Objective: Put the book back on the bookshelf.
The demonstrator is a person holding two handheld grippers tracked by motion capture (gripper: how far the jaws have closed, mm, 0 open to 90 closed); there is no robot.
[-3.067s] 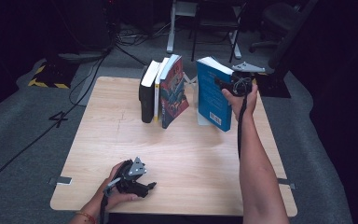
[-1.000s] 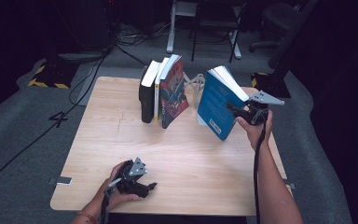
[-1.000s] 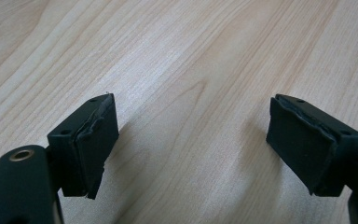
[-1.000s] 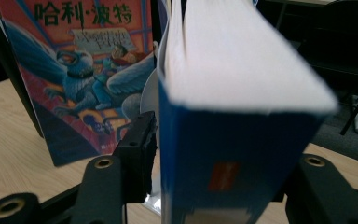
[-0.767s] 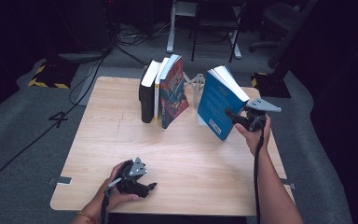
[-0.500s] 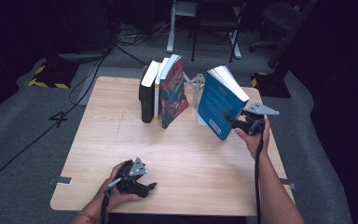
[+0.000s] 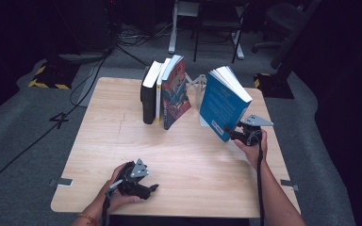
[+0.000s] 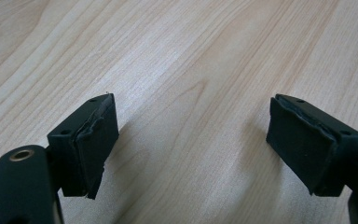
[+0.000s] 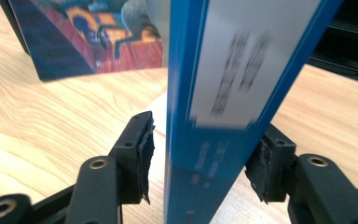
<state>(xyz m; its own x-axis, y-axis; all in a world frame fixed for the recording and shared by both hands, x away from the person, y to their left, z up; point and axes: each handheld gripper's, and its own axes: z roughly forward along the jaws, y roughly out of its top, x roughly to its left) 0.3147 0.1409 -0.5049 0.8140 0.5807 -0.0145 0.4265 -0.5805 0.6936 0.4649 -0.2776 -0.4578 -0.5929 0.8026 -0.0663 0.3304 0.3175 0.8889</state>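
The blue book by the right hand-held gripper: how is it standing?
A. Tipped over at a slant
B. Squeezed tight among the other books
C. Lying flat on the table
A: in the high view the blue book leans at a slant, apart from the row of standing books, between the jaws of the right hand-held gripper.

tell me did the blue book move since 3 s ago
Yes. The blue book stood upright by the book row; now it tilts, further right and nearer the table's front edge, between the right tongs.
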